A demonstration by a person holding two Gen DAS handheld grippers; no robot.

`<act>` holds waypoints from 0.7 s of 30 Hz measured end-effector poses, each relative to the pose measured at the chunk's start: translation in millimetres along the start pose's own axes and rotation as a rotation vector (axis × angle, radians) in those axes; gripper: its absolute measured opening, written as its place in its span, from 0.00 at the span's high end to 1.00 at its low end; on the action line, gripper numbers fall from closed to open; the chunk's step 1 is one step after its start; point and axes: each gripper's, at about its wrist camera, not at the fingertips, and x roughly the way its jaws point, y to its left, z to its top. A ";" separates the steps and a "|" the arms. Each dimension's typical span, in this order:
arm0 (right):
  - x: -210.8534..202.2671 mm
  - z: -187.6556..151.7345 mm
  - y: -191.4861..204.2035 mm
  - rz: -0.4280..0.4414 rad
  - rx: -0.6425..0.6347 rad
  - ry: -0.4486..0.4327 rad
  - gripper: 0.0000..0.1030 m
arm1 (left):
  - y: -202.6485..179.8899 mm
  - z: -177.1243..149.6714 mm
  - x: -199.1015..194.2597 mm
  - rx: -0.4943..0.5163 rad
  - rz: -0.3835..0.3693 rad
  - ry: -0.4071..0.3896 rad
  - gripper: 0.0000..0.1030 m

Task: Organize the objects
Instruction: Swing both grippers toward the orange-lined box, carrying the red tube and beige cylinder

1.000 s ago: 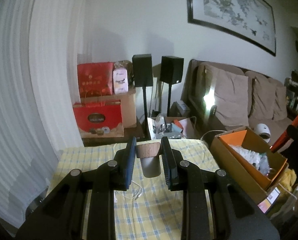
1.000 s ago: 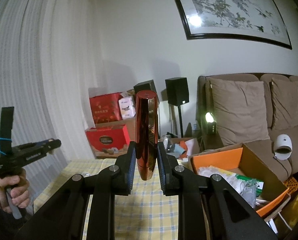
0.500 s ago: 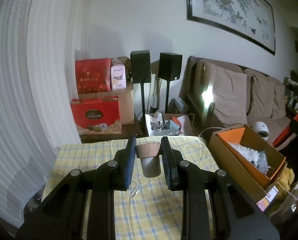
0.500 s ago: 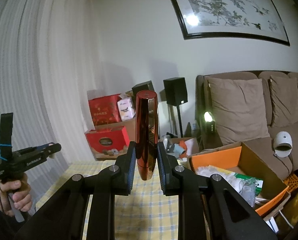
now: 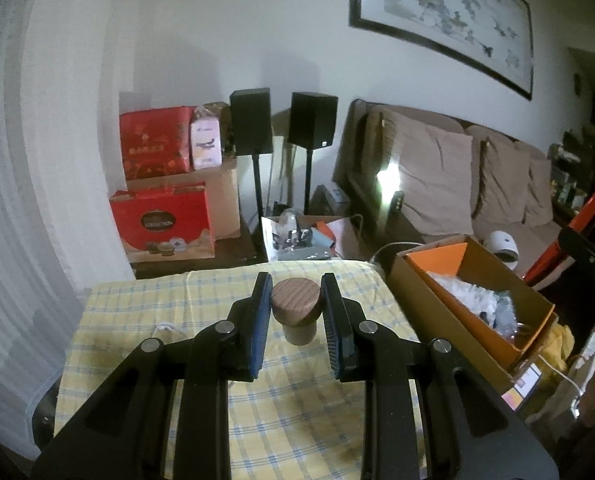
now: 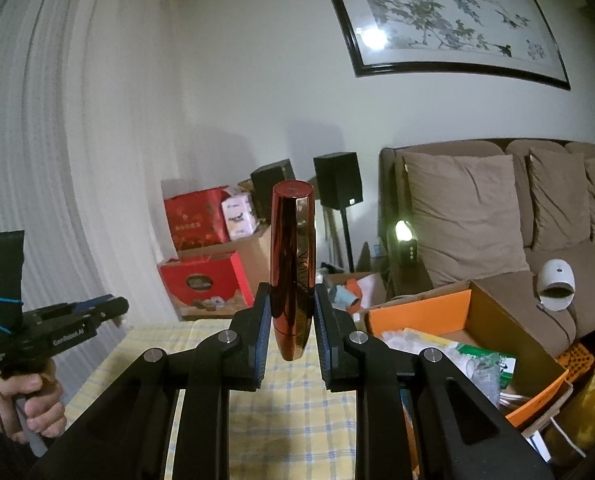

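Over the yellow-and-white checked tablecloth [image 5: 129,344] on the table, both tools are up in the air, each carrying something. Nothing has been set down anywhere I can see.

Biggest candidate drop spot: open brown cardboard box with orange inner flaps [image 5: 417,276], just beside the table's right edge, already holding white crinkled wrapping and other bits. Whether it's the target is my guess only.

Right gripper [image 6: 291,332]: jaws clamped on a glossy red metallic cosmetic tube with gold lettering [image 6: 292,256], held upright, lower end hanging below the pads and clear of the cloth. Grip sits low on the tube, so most of the length stands above the pads; looks top-heavy, could pivot on a fast swing.

Left gripper [image 5: 297,320]: jaws closed on a small jar with a round light wooden lid [image 5: 296,304], pads bearing on the lid rim, pale body hanging underneath, off the table. From the right camera the left tool shows side-on at frame left, the person's hand [image 6: 33,404] on its handle.

Progress call: mid-carry. Both picks done, both placements left. A thin white cable [image 5: 169,326] lies on the cloth; can't tell if it counts.
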 end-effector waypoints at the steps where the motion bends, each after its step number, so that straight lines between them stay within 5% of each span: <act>1: 0.6 0.4 -0.7 -0.002 0.001 0.001 0.81 | -2.2 -0.4 1.1 0.003 -0.001 0.000 0.78; 21: 7.9 0.0 -18.1 -0.068 0.018 0.009 0.81 | -55.3 9.9 19.4 0.066 -0.083 -0.024 0.78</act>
